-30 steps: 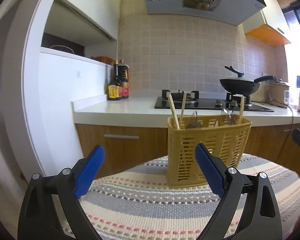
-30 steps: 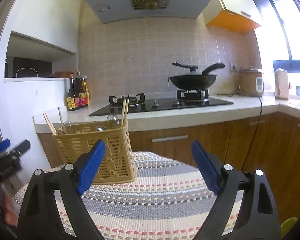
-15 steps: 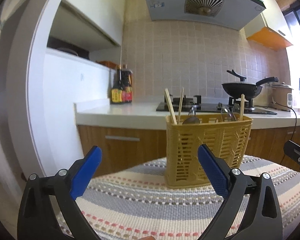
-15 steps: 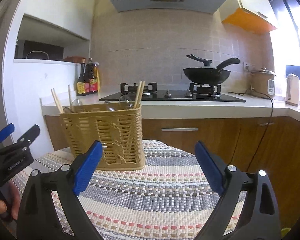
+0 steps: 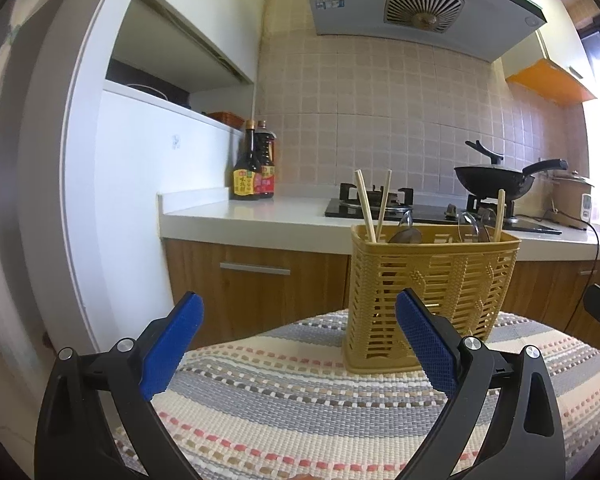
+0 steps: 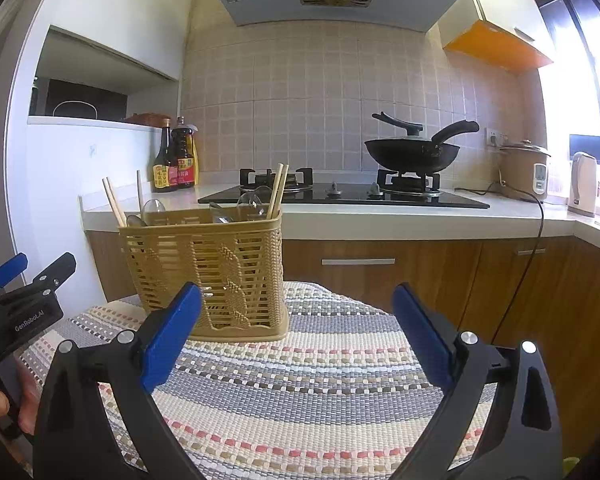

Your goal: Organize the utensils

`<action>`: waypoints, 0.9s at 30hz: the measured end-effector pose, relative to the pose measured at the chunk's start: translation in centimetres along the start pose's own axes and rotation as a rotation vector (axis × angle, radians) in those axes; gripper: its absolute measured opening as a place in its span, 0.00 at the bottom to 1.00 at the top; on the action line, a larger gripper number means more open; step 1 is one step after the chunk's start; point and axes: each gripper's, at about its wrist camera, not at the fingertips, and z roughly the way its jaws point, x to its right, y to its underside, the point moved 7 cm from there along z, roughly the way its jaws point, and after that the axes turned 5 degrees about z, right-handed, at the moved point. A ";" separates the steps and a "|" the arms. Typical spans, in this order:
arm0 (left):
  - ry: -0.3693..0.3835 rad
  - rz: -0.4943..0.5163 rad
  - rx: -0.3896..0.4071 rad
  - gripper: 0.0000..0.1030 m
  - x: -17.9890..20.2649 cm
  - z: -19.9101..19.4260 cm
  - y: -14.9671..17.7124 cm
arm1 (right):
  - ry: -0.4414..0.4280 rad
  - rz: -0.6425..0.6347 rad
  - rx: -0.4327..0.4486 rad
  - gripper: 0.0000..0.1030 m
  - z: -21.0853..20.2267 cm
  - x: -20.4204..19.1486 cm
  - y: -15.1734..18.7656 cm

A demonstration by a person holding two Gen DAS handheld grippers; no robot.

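A yellow lattice basket (image 5: 460, 280) (image 6: 220, 264) stands on a striped woven mat (image 5: 300, 400) (image 6: 320, 380). Wooden chopsticks (image 5: 366, 208) (image 6: 276, 190) and clear spoons (image 5: 410, 234) (image 6: 152, 208) stick up out of it. My left gripper (image 5: 298, 304) hovers open over the mat, short of the basket and to its left, with nothing between its blue pads. It also shows at the left edge of the right wrist view, held by a hand (image 6: 24, 404). My right gripper (image 6: 296, 296) is open wide and empty, with the basket ahead on its left.
Behind the mat runs a white countertop (image 6: 380, 216) over wooden cabinets. On it are a black hob with a wok (image 6: 412, 152), sauce bottles (image 5: 254, 176), a rice cooker (image 6: 524, 168) and a kettle (image 6: 584, 182). A white wall unit (image 5: 120, 200) stands at the left.
Both views have tilted and shifted a little, so the basket sits slightly differently in each. The right gripper's jaws have spread a bit wider. The basket and its utensils have not moved.
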 end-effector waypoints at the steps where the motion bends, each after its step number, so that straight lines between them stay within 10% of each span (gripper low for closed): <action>1: 0.002 0.002 0.000 0.91 0.1 0.0 0.0 | -0.001 0.000 -0.001 0.90 0.0 0.0 0.0; 27: 0.002 0.006 -0.005 0.91 0.1 -0.2 0.1 | 0.011 -0.016 -0.009 0.91 0.2 0.0 0.1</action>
